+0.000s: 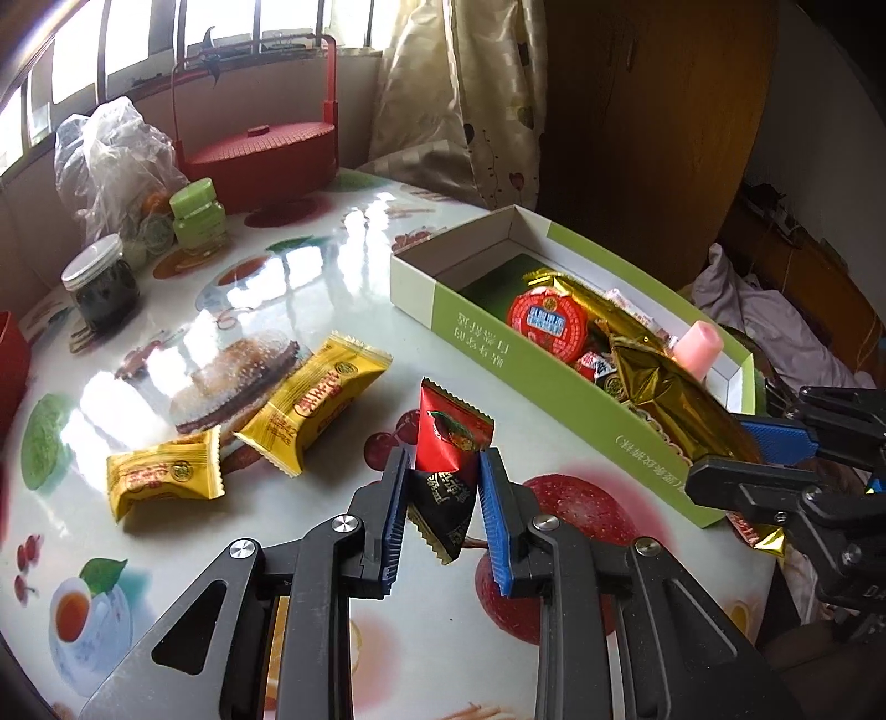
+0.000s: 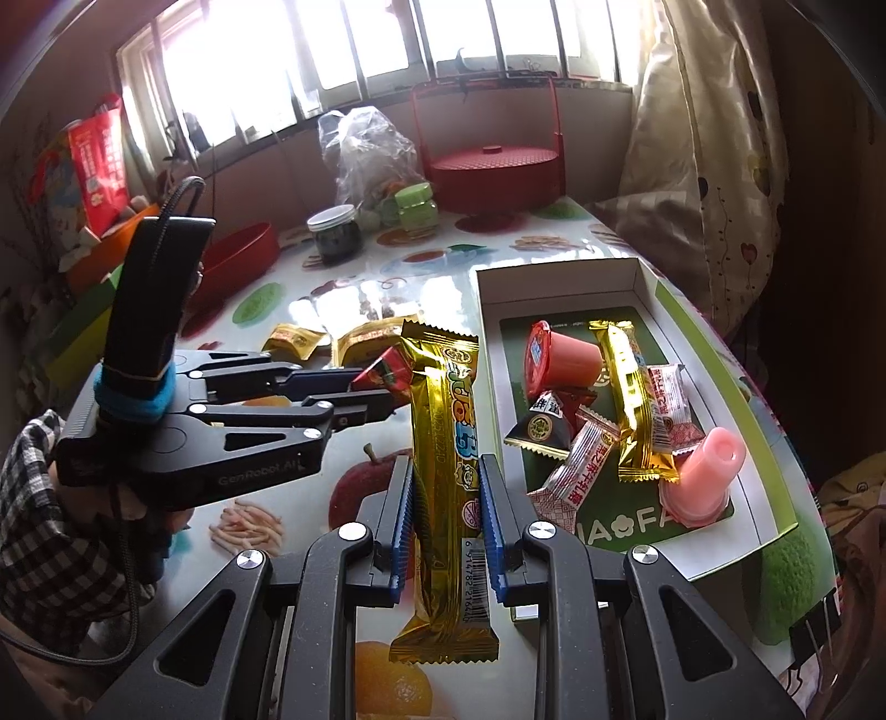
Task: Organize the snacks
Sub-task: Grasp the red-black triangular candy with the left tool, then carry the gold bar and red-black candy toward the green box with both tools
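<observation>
Jaws of my left gripper (image 1: 443,487) clamp the red-black packet (image 1: 447,465); my right gripper (image 2: 447,512) clamps the gold bar (image 2: 443,443) beside the box (image 2: 559,279); 2 yellow packets (image 1: 318,399) lie apart.

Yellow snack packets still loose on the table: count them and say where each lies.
2. One yellow packet lies nearest the left gripper's side; the larger one lies just beyond it, toward the green box. Others may be hidden behind the grippers.

Each camera sat on its own gripper, angled down over the table (image 1: 343,260) at close range — both shared the green box (image 1: 554,354) and, beyond it, the window (image 2: 332,50) — and each saw the other gripper.
</observation>
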`<action>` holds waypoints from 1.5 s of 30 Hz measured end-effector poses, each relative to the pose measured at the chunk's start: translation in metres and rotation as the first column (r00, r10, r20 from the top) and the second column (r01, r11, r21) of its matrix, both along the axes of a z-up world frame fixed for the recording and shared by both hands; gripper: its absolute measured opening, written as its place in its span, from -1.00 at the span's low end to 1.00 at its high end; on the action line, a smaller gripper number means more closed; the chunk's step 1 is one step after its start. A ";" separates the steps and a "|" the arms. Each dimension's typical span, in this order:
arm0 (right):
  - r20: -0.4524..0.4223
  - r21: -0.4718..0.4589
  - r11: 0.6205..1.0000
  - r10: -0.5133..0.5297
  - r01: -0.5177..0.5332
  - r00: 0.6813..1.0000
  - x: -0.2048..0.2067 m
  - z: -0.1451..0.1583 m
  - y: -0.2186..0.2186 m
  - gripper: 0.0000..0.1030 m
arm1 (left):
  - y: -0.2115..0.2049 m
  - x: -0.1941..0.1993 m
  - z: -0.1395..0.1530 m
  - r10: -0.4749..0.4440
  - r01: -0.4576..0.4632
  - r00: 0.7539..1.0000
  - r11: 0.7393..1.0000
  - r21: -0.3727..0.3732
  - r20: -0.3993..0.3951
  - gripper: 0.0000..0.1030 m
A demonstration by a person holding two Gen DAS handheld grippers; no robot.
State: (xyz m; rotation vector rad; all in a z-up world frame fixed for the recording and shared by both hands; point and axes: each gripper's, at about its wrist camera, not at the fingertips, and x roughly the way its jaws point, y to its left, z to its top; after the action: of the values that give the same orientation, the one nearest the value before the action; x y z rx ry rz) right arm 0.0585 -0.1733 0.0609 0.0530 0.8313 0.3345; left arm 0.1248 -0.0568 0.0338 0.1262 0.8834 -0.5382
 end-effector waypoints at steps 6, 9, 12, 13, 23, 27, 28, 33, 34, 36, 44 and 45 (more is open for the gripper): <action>0.013 0.001 1.000 -0.008 0.008 1.000 0.000 0.005 -0.003 -0.59 | 0.001 -0.002 0.015 0.005 -0.004 0.999 1.000 -0.011 0.032 -0.49; 0.020 0.001 1.000 -0.014 0.014 1.000 -0.002 0.008 -0.005 -0.59 | 0.001 -0.002 0.021 0.004 -0.004 0.999 1.000 -0.014 0.047 -0.49; 0.028 0.002 1.000 -0.027 0.027 0.999 -0.003 0.010 -0.009 -0.59 | -0.001 -0.002 0.027 0.005 -0.004 0.998 1.000 -0.016 0.059 -0.49; 0.030 0.002 1.000 -0.030 0.030 0.999 -0.003 0.011 -0.009 -0.59 | -0.001 -0.002 0.029 0.008 -0.007 0.998 1.000 -0.022 0.063 -0.49; 0.053 0.007 0.997 -0.080 0.080 0.995 -0.004 0.019 -0.025 -0.59 | -0.011 -0.001 0.041 -0.002 0.006 0.996 0.999 -0.044 0.088 -0.49; 0.059 0.007 0.995 -0.097 0.097 0.994 -0.003 0.021 -0.031 -0.59 | -0.017 0.001 0.044 -0.010 0.015 0.995 0.999 -0.047 0.095 -0.49; 0.061 0.006 0.995 -0.105 0.104 0.993 -0.003 0.021 -0.033 -0.59 | -0.018 0.002 0.045 -0.011 0.016 0.995 0.999 -0.048 0.097 -0.49; 0.063 0.001 0.990 -0.139 0.139 0.988 0.002 0.022 -0.043 -0.59 | -0.030 0.007 0.049 -0.030 0.036 0.994 0.998 -0.053 0.106 -0.49; 0.060 0.000 0.989 -0.150 0.150 0.987 0.003 0.022 -0.046 -0.59 | -0.032 0.008 0.050 -0.034 0.040 0.994 0.998 -0.054 0.108 -0.49; 0.063 -0.001 0.987 -0.161 0.162 0.985 0.006 0.023 -0.050 -0.59 | -0.037 0.010 0.051 -0.043 0.049 0.993 0.997 -0.057 0.109 -0.49; 0.060 -0.008 0.976 -0.217 0.218 0.974 0.018 0.022 -0.069 -0.59 | -0.056 0.027 0.048 -0.065 0.071 0.994 0.995 -0.073 0.090 -0.49; 0.058 -0.009 0.974 -0.224 0.225 0.973 0.020 0.022 -0.070 -0.59 | -0.058 0.029 0.047 -0.066 0.073 0.994 0.995 -0.073 0.087 -0.49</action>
State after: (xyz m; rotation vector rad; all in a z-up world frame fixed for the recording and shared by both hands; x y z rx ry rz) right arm 0.0787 -0.2437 0.0825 0.1215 0.7628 0.1160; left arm 0.1535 -0.1148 0.0806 0.1099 0.7769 -0.6265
